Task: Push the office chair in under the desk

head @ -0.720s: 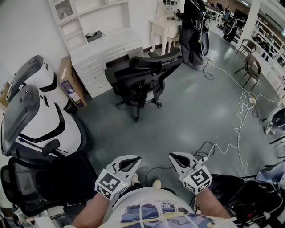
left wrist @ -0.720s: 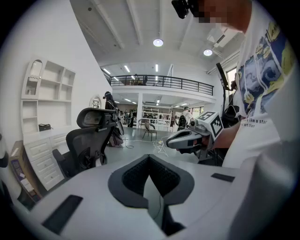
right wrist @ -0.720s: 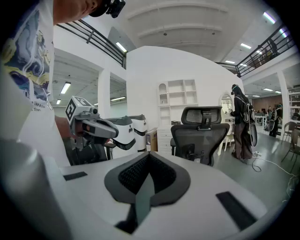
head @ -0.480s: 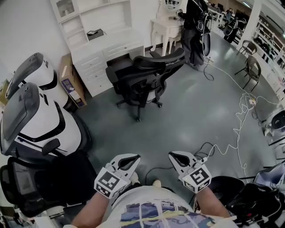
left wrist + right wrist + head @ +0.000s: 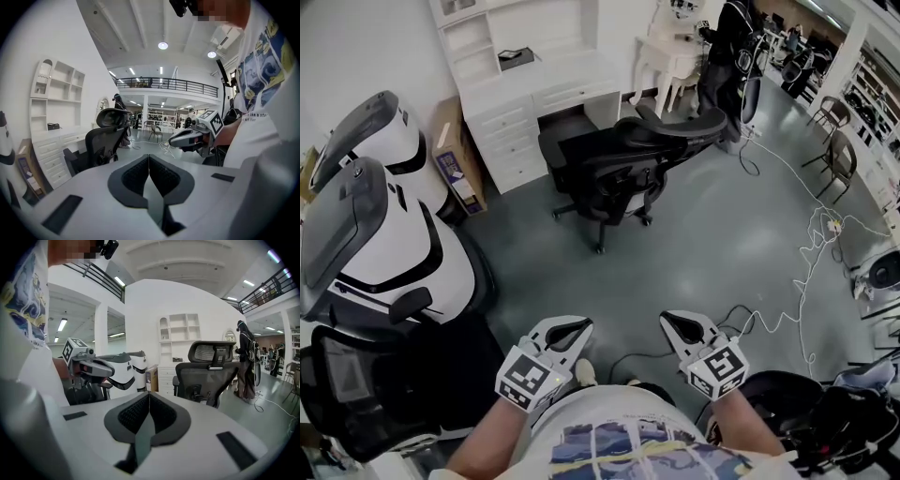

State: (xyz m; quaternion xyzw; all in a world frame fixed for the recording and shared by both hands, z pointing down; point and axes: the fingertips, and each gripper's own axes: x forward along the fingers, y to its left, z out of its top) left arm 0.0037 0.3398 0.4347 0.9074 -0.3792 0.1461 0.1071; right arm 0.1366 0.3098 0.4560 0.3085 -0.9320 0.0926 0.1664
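Note:
A black office chair [image 5: 623, 164] stands on the grey floor just in front of the white desk [image 5: 539, 89], its seat towards the kneehole and its backrest towards me. It also shows in the left gripper view [image 5: 101, 140] and the right gripper view [image 5: 211, 373]. My left gripper [image 5: 572, 328] and right gripper [image 5: 675, 323] are held close to my body, well short of the chair. Both are shut with nothing between the jaws. Each gripper sees the other: the right gripper [image 5: 180, 138] in the left view, the left gripper [image 5: 105, 369] in the right view.
Two white and black pod-like machines [image 5: 370, 225] stand at the left. A black mesh chair [image 5: 366, 384] is at my lower left. A cardboard box [image 5: 450, 173] leans by the desk. White cables [image 5: 811, 244] trail over the floor at right. A person [image 5: 741, 47] stands beyond a small white table [image 5: 670, 61].
The view has shifted forward and a little right, so the chair and desk sit slightly lower in the frame. Both grippers stay shut near my body.

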